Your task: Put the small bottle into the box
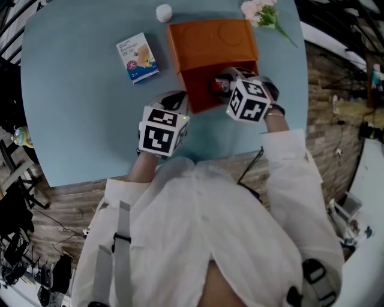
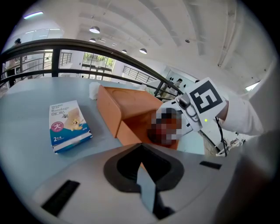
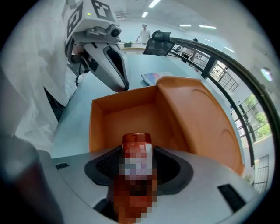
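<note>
The small bottle [image 3: 136, 146], reddish with a red cap and a pale label, stands upright between my right gripper's [image 3: 136, 162] jaws, which are shut on it. It hangs just over the near edge of the open orange box [image 3: 114, 119], whose lid [image 3: 199, 114] lies folded back. In the head view the bottle [image 1: 219, 86] and right gripper [image 1: 231, 84] sit over the box's tray [image 1: 201, 90]. My left gripper [image 1: 174, 105] is at the tray's front left corner, and its jaws [image 2: 142, 175] look shut with nothing held.
A blue and white bandage carton [image 1: 137, 57] lies left of the box. A white ball [image 1: 164, 12] and a flower sprig [image 1: 264, 13] rest near the far edge of the blue table [image 1: 72, 120]. The table's front edge is close to my body.
</note>
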Available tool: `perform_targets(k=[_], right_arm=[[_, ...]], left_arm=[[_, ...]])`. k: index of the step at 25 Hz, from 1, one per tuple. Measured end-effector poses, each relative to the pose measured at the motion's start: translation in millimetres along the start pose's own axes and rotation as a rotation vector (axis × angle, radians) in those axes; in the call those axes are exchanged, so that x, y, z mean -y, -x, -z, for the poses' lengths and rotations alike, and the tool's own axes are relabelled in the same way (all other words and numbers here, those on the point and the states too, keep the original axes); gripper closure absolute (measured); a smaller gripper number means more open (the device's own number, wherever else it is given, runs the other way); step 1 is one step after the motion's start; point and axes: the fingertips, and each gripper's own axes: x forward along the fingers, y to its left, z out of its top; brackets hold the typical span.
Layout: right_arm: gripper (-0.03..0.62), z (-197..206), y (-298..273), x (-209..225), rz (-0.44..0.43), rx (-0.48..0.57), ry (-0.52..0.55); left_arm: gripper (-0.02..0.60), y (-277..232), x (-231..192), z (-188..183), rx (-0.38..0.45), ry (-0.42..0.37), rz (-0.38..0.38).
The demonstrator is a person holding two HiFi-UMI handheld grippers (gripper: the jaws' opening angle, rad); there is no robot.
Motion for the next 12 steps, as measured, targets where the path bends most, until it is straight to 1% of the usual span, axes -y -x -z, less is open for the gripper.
perform_targets(k=[4,6,9,12], right_arm=[[0.387,-1,2,2,0.013,0.012,-0.083],[0.387,0,3,3,0.027,0.016,-0.13],[0.387,4,6,5,0.053,0.012,-0.154],[0.387,3,12,4,0.071,0.026,-0.189]], left_arm=[[0.578,1,1,0,-0.004,-0.015,-0.002],[0.578,1,2,4,-0.022,-0.031,0.006],[0.578,2,4,8,-0.041,-0.053,0.022],[0.578,3,8,10,-0.04,-0.079,0.025]])
